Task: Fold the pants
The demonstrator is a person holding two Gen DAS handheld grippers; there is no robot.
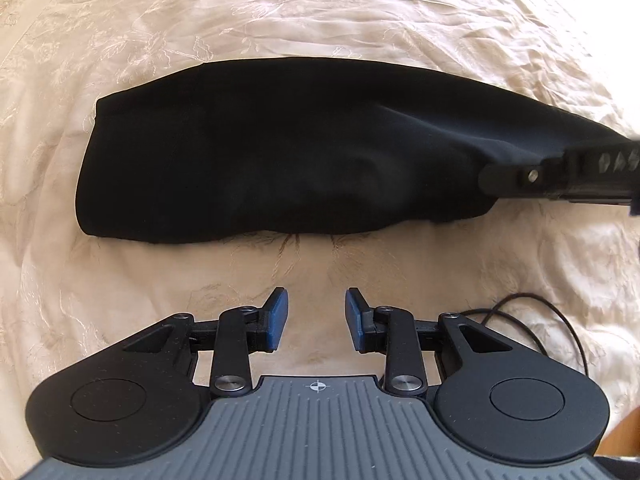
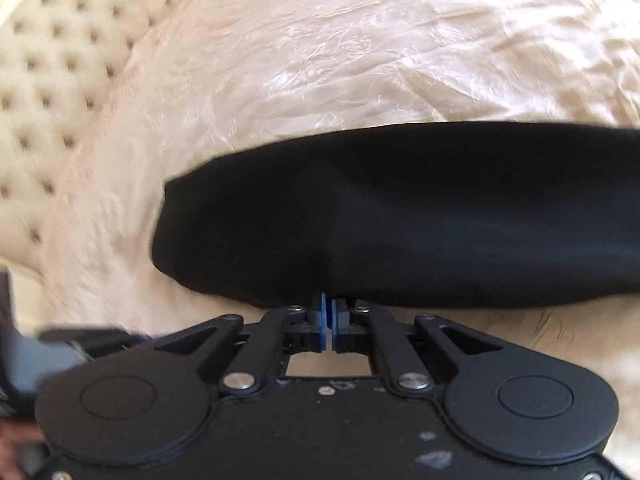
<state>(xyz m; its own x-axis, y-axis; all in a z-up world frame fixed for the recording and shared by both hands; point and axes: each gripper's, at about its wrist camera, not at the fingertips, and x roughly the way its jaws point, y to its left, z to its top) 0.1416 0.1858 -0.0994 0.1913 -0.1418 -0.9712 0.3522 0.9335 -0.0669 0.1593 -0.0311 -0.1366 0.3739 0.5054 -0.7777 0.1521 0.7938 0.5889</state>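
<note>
The black pants (image 1: pixel 280 152) lie folded lengthwise as a long band on the cream bedspread (image 1: pixel 320 20). My left gripper (image 1: pixel 317 312) is open and empty, a short way in front of the pants' near edge, not touching them. My right gripper (image 2: pixel 328 308) is shut on the near edge of the pants (image 2: pixel 400 216), close to their left end in the right wrist view. In the left wrist view the right gripper (image 1: pixel 496 180) reaches in from the right edge and pinches the pants' right end.
A tufted cream headboard (image 2: pixel 52 60) stands at the left in the right wrist view. A black cable (image 1: pixel 532 320) loops on the bedspread to the right of my left gripper. The bedspread is wrinkled and embroidered.
</note>
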